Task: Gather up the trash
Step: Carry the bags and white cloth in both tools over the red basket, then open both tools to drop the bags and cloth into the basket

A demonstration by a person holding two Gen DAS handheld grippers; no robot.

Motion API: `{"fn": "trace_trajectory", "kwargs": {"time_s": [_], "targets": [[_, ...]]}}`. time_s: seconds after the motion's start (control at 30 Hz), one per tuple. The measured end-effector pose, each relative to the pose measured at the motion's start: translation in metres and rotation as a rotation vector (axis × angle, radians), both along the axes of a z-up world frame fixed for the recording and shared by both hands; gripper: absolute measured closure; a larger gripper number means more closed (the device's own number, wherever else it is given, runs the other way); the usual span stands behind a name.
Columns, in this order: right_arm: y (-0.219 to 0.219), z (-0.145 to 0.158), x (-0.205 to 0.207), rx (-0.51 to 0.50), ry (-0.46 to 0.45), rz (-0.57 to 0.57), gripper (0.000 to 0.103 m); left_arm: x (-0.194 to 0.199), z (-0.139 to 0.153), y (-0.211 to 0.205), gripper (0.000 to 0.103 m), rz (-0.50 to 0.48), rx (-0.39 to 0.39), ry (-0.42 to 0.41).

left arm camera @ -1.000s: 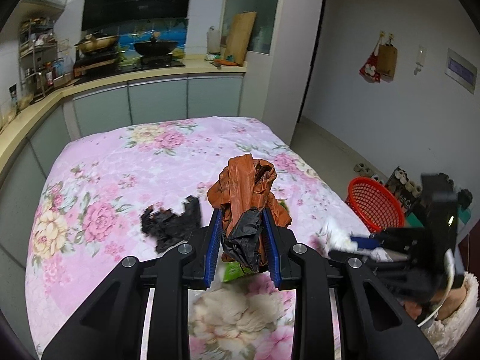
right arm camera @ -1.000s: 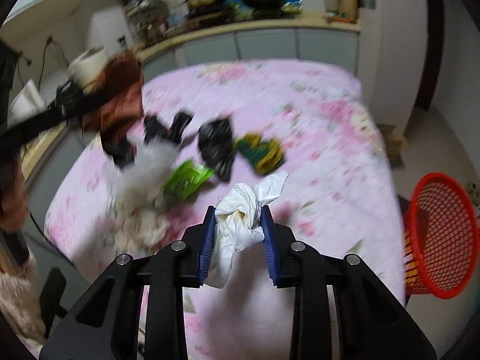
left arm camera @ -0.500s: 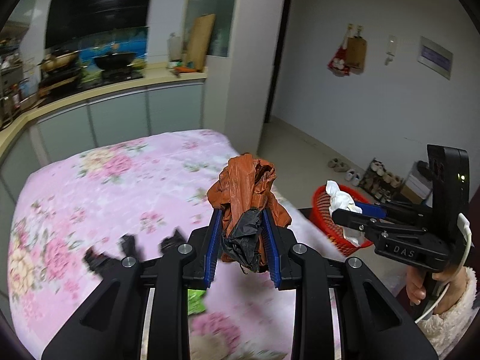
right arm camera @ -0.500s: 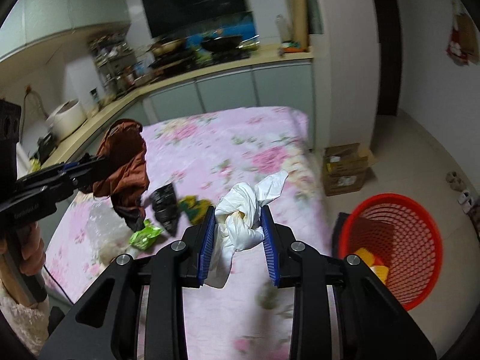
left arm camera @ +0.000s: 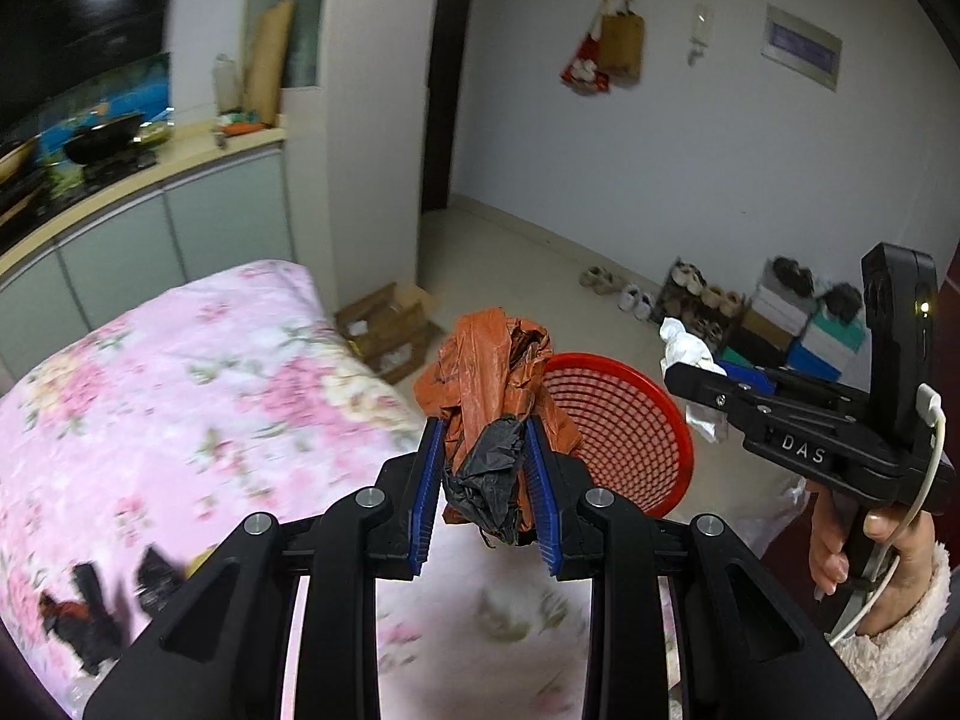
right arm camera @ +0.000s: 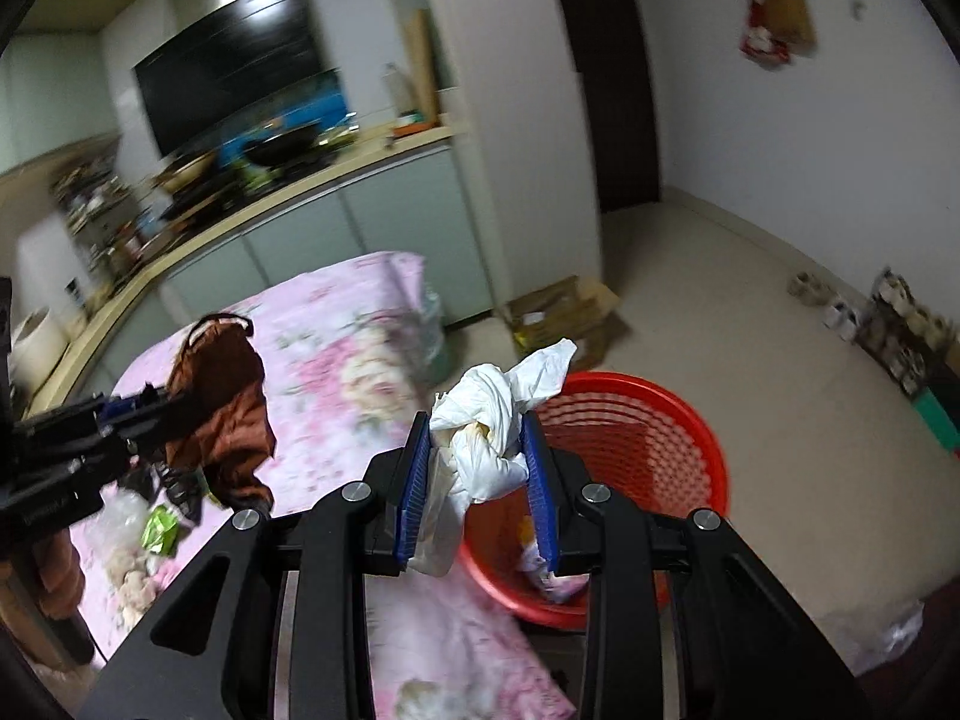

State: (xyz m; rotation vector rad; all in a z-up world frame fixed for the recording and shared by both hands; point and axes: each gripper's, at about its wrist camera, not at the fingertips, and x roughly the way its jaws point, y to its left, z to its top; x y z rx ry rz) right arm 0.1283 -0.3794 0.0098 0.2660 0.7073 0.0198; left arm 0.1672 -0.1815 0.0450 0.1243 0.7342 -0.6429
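Both my grippers carry trash at the edge of the flowered bed [left arm camera: 180,396]. My left gripper [left arm camera: 486,492] has its jaws clamped on a crumpled orange plastic bag [left arm camera: 486,372] bunched with a scrap of black plastic [left arm camera: 486,468]. My right gripper [right arm camera: 477,480] has its jaws closed on a wad of white tissue [right arm camera: 492,414], one corner sticking up. A red mesh basket [right arm camera: 660,420] stands on the floor just past the bed's corner, in front of both grippers, with a few pieces of litter already lying in its bottom. More litter sits on the bed: black scraps [left arm camera: 90,618] seen from the left wrist, a green wrapper [right arm camera: 159,531] seen from the right. A hand [left arm camera: 852,546] in a fleecy cuff grips the right tool's handle.
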Motion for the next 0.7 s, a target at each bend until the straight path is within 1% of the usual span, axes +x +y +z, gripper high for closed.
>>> {"fn": "trace_trajectory", "kwargs": {"time_s": [0.17, 0.3, 0.5, 0.7], "targets": [[-0.020, -0.015, 0.006, -0.027, 0.041, -0.079, 0.073, 0.012, -0.015, -0.041, 0.077, -0.049, 0.036, 0.024], [-0.030, -0.032, 0.014, -0.038, 0.087, -0.124, 0.073, 0.022, -0.032, -0.067, 0.077, -0.068, 0.063, 0.049], [-0.044, -0.050, 0.020, -0.023, 0.131, -0.181, 0.072, 0.031, -0.055, -0.095, 0.077, -0.076, 0.101, 0.084], [-0.056, -0.067, 0.025, 0.008, 0.164, -0.221, 0.072, 0.046, -0.073, -0.110, 0.076, -0.068, 0.127, 0.119]]}}
